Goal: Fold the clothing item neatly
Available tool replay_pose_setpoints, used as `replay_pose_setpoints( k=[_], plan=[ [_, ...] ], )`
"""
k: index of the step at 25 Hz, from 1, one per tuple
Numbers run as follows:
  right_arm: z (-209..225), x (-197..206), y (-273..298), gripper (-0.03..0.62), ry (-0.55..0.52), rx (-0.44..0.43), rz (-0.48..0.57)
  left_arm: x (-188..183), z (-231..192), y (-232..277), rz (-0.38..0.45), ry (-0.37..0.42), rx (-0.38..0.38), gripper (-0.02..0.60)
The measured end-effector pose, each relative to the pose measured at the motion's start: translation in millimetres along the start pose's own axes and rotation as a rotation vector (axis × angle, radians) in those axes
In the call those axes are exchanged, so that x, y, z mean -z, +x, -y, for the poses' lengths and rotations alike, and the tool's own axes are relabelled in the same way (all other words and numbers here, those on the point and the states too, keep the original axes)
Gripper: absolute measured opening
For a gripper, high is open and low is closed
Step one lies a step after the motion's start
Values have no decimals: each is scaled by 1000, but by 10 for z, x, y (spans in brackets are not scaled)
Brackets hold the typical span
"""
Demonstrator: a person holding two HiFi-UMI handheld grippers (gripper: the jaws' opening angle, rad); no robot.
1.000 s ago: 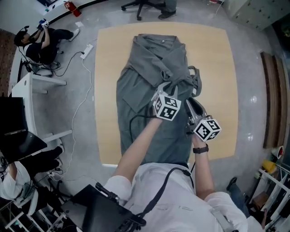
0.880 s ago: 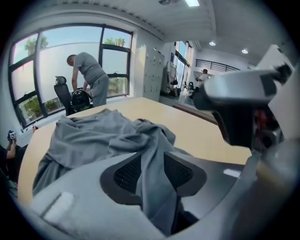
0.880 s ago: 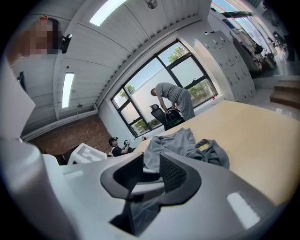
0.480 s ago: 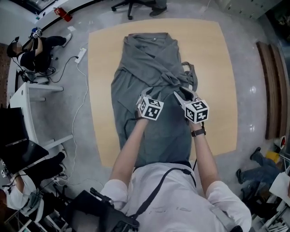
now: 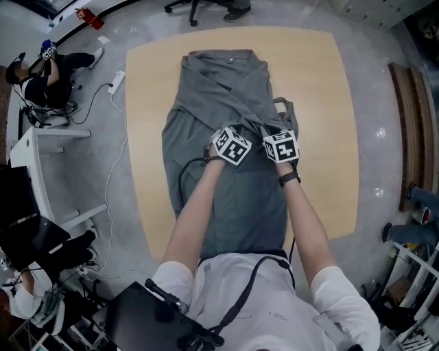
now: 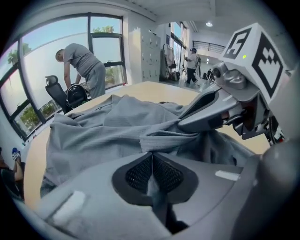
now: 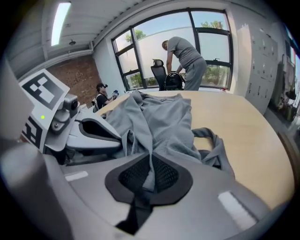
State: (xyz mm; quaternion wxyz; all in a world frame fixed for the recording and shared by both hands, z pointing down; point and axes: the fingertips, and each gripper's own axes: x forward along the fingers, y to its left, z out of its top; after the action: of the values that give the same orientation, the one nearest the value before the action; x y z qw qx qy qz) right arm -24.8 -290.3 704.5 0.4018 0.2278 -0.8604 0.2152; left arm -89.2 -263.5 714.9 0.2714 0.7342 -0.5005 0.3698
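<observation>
Quick count: one grey garment point(image 5: 219, 89), one wooden table point(image 5: 315, 103), and two grippers: left gripper point(image 6: 152, 165), plus right gripper point(image 7: 151, 171), jaws closing on the cloth. Top edge: one office chair point(image 5: 193, 12). Upper left: one seated person point(image 5: 41, 86), one power strip point(image 5: 115, 81).

The garment point(image 5: 219, 89) lies lengthwise along the middle of the surface point(image 5: 315, 89). A chair point(image 7: 159, 70) stands beyond the surface's far edge.

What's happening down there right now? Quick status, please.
Left gripper shut on grey garment. Right gripper closing, same cloth between its jaws. It lies rumpled along wooden table. Nothing else on top.
</observation>
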Motion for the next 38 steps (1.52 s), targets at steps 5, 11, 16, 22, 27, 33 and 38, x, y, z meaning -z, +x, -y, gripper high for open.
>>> replay_pose_setpoints(
  k=[5,11,16,22,27,33,38],
  plan=[
    [-249,-386,-650,15,163,-158,205,-182,167,-958,263,-67,-98,8],
    [-418,133,-825,51,184,-145,149,510,850,-1116,133,191,-89,46],
    [22,416,-870,210,282,-35,197,825,1113,-835,37,228,36,126],
    [1115,319,-759,210,378,125,238,663,954,-1072,156,-90,51,105],
    [1338,190,-319,261,280,188,110,467,979,-1160,235,-269,88,2],
    [1157,319,-174,204,276,251,125,564,963,-1457,239,-329,84,2],
    [1242,384,-506,52,391,254,191,733,951,-1638,250,-378,59,2]
  ],
)
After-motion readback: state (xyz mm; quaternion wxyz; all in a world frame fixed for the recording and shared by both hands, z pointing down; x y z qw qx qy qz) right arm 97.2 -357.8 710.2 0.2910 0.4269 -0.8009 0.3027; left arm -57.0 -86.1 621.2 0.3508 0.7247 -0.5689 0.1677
